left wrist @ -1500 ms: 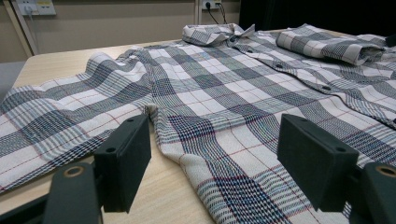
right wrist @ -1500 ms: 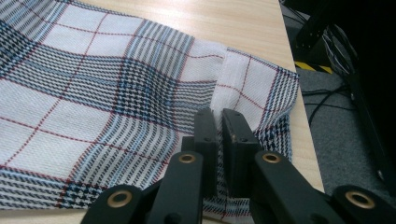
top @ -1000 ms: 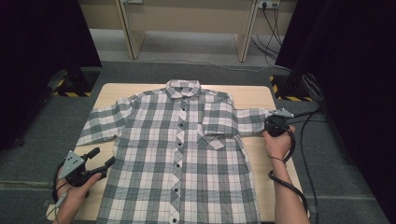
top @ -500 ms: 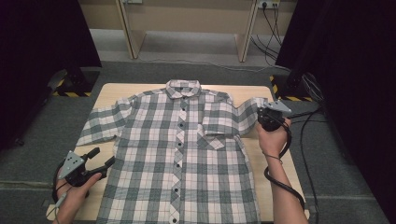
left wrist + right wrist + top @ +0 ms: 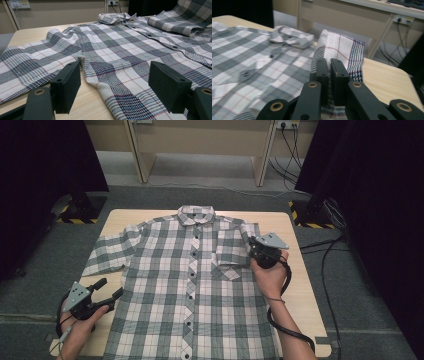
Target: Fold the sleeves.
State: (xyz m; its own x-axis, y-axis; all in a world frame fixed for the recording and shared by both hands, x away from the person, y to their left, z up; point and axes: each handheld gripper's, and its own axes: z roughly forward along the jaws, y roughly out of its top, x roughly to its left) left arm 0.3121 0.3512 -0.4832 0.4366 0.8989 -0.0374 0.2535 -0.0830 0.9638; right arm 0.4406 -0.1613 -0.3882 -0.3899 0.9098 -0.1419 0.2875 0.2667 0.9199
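A grey, white and red plaid shirt [image 5: 195, 285] lies buttoned and face up on the wooden table [image 5: 300, 295], collar toward the far side. My right gripper [image 5: 256, 251] is shut on the shirt's right sleeve [image 5: 342, 47], which is lifted and drawn in over the chest by the pocket. In the right gripper view the jaws [image 5: 329, 65] pinch the cloth, and the sleeve cuff stands up behind them. My left gripper [image 5: 110, 288] rests open by the shirt's lower left side. Between its jaws [image 5: 117, 75] lies the side seam, untouched. The folded sleeve [image 5: 180, 22] shows at the far right.
The shirt's other sleeve [image 5: 107, 252] is spread flat toward the table's left edge. Bare wood runs along the right side [image 5: 384, 77]. Cables [image 5: 327, 270] trail on the floor at right. Desk legs [image 5: 140, 155] stand beyond the table, and dark curtains flank both sides.
My right gripper has moved left and up with the sleeve in it, carrying the sleeve from the table's right side in over the shirt front. The left gripper has stayed put.
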